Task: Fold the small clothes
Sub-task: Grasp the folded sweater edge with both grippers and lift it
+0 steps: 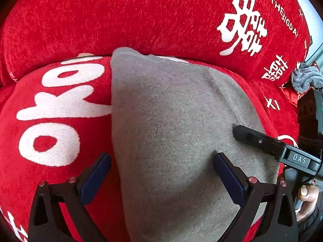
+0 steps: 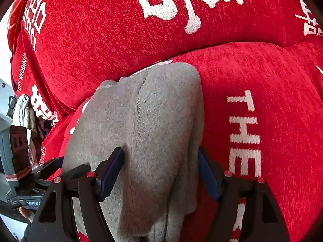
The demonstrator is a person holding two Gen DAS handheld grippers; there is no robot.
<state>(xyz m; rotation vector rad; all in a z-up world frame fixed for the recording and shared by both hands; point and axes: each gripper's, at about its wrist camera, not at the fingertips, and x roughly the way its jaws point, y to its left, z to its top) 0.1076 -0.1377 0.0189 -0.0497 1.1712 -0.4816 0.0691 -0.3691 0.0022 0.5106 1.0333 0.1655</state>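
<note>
A small grey fleece garment lies folded on a red sofa seat; it also shows in the right wrist view. My left gripper is open, low over the garment's near left part, one finger off its left edge and one resting on the cloth. My right gripper is open and straddles the garment's right side, with the cloth bunched between the fingers. The right gripper's finger reaches onto the garment's right edge in the left wrist view.
The red sofa cover has white characters and rises as a backrest just behind the garment. A grey cloth lies at the far right end. More clutter sits at the sofa's left end in the right wrist view.
</note>
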